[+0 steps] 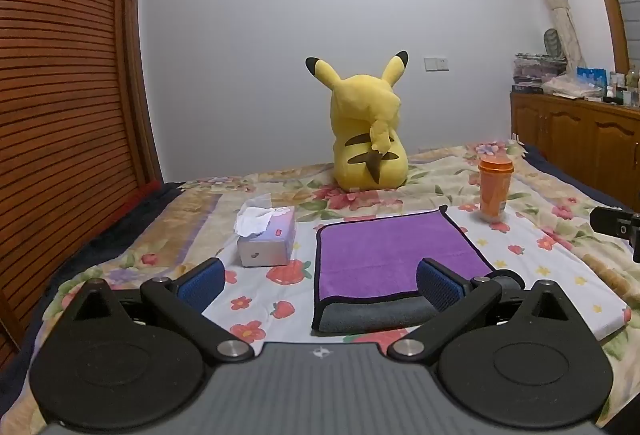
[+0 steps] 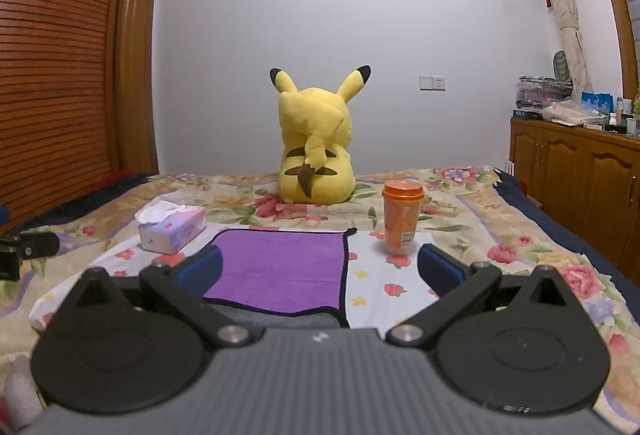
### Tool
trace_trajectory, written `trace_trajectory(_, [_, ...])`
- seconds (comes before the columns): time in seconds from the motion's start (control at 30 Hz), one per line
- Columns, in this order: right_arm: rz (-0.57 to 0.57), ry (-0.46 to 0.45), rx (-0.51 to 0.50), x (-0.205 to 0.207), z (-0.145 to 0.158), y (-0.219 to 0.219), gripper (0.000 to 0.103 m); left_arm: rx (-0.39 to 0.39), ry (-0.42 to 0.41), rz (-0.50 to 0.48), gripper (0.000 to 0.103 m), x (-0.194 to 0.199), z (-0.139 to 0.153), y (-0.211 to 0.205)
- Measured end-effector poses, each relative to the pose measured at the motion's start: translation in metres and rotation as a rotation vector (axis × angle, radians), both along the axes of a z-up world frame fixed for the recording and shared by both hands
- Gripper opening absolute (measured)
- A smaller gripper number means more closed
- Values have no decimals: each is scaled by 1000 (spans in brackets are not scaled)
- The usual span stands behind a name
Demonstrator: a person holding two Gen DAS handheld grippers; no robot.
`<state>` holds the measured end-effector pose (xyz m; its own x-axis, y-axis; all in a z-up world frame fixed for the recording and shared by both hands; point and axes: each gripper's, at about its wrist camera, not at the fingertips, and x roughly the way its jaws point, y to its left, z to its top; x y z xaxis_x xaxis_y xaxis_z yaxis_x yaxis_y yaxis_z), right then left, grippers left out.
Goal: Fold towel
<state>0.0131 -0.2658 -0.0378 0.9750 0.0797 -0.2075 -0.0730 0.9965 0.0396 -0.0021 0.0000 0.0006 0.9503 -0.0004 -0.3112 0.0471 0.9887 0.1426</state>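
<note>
Now both the left gripper (image 1: 320, 281) and right gripper (image 2: 320, 267) hang wide open, holding nothing, above the folded purple towel (image 1: 384, 249) on the bed (image 1: 540, 255).

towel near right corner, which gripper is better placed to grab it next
Right, probably. The right gripper is open with the purple towel edge and near right corner between its fingers; the left gripper is open over the towel's near left side.
</note>
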Motion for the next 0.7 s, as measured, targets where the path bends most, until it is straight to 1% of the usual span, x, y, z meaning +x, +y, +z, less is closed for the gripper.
trace_trajectory(0.7, [-1,-1,0,1,0,-2,103,-5,3,2,103,4,2,4])
